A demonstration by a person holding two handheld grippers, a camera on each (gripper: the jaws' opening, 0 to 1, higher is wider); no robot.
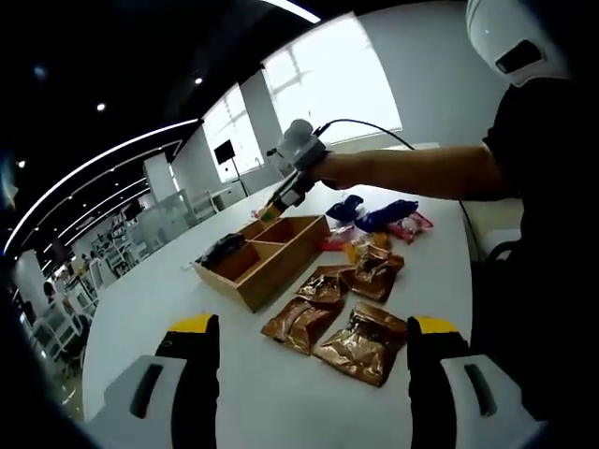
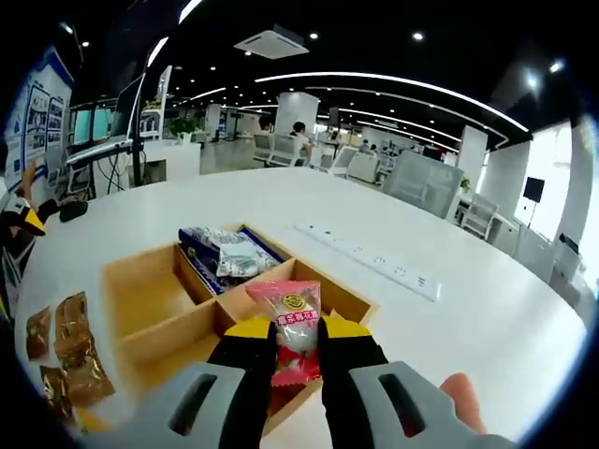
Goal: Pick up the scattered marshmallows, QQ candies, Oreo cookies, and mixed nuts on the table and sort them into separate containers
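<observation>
Left gripper view: the left gripper [image 1: 314, 351] hangs empty over the white table [image 1: 140, 309], jaws wide apart, nothing between them. The brown nut packets [image 1: 365, 341] just beyond are probably light, crinkly and slippery; a pinch at a sealed edge suits them.

Right gripper view: the right gripper [image 2: 298, 341] clamps a pink candy packet [image 2: 292, 323] mid-body, above the wooden box's [image 2: 131, 281] near compartment.

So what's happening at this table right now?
A person is sorting snack packets into a wooden divided box. The right gripper holds a pink packet over the box's near compartment; a blue packet already lies in another. The left gripper hovers open above the brown packets on the table.
</observation>
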